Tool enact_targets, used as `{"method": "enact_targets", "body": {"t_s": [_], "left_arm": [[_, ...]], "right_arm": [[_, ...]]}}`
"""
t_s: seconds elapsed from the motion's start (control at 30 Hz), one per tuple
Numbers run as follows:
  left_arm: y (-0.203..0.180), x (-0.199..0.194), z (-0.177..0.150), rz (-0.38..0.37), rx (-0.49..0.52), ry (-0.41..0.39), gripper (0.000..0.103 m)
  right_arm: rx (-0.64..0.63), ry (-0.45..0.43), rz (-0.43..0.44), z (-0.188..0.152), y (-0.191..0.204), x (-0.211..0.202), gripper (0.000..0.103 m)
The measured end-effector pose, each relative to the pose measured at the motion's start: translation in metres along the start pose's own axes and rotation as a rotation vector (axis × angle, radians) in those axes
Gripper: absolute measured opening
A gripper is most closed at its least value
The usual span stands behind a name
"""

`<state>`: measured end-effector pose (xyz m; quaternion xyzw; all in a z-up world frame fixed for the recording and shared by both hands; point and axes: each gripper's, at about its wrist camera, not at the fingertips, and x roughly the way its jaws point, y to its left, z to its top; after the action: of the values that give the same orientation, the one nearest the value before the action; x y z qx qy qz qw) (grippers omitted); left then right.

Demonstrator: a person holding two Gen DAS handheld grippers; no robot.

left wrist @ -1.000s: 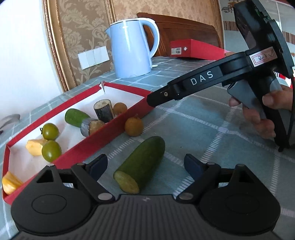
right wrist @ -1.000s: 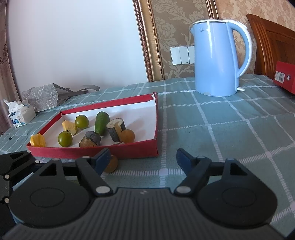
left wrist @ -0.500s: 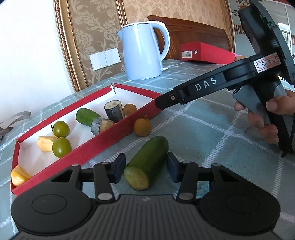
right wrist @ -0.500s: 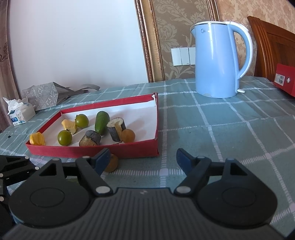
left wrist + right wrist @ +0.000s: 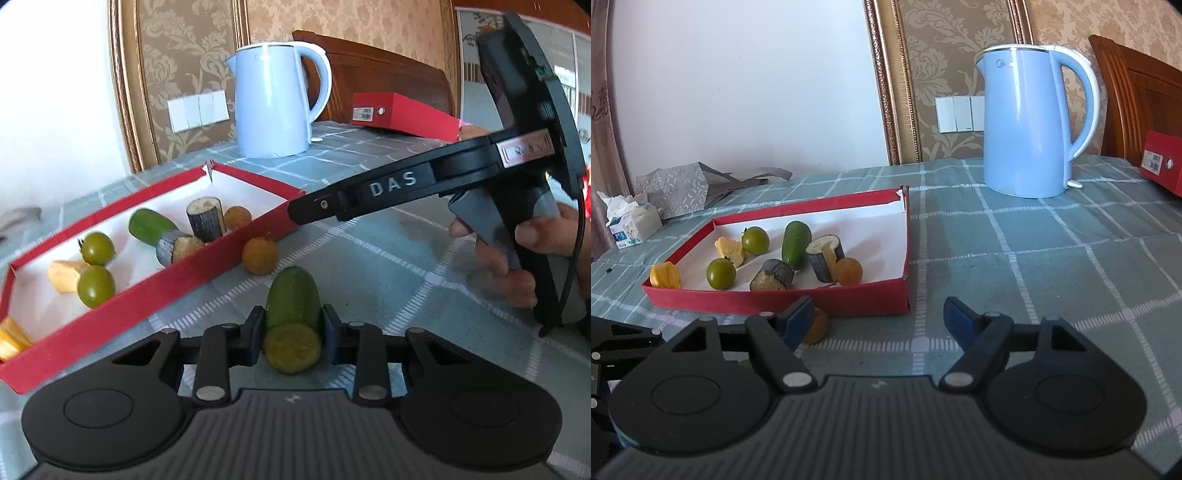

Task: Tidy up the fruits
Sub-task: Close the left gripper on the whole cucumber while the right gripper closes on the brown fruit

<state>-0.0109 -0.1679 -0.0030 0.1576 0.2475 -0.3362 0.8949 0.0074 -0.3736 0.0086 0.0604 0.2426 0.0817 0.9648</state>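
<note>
- Green cucumber piece (image 5: 293,295) lies on the tablecloth (image 5: 388,280) just outside the red tray (image 5: 122,314), clamped between the left gripper's (image 5: 293,328) pads.
- Right gripper (image 5: 877,317) closing slightly, nothing between its jaws, near the tray.
- Small orange fruit (image 5: 259,254) sits just beside the tray.

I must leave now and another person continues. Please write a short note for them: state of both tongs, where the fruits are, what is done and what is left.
Left tongs: shut on the cut cucumber piece, which lies on the tablecloth outside the red tray.
Right tongs: open, holding nothing, over the cloth just in front of the tray.
Done: in the tray lie two green tomatoes, a green cucumber piece, two dark cut pieces, yellow pieces and one round orange fruit.
Left: put the gripped cucumber into the tray, then the orange fruit on the cloth beside the tray's near wall.
</note>
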Motion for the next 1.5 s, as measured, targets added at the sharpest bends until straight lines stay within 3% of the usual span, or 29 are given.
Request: {"method": "enact_targets", "body": {"t_s": [0.1, 0.27, 0.57, 0.97, 1.5], "left_arm": [[0.002, -0.008, -0.002, 0.055, -0.011, -0.031, 0.031], [0.018, -0.026, -0.011, 0.136, -0.073, -0.045, 0.031], [0.054, -0.040, -0.020, 0.222, -0.229, -0.030, 0.031], [0.067, -0.034, -0.023, 0.220, -0.306, 0.017, 0.031], [0.067, -0.033, -0.024, 0.215, -0.313, 0.025, 0.031]], "right_arm": [[-0.026, 0.001, 0.000, -0.001, 0.004, -0.001, 0.069], [-0.069, 0.017, 0.012, -0.003, 0.013, 0.002, 0.069], [-0.158, 0.067, 0.081, -0.005, 0.043, 0.016, 0.064], [-0.187, 0.116, 0.054, 0.000, 0.062, 0.040, 0.061], [-0.194, 0.153, 0.032, -0.002, 0.071, 0.054, 0.061]]}}
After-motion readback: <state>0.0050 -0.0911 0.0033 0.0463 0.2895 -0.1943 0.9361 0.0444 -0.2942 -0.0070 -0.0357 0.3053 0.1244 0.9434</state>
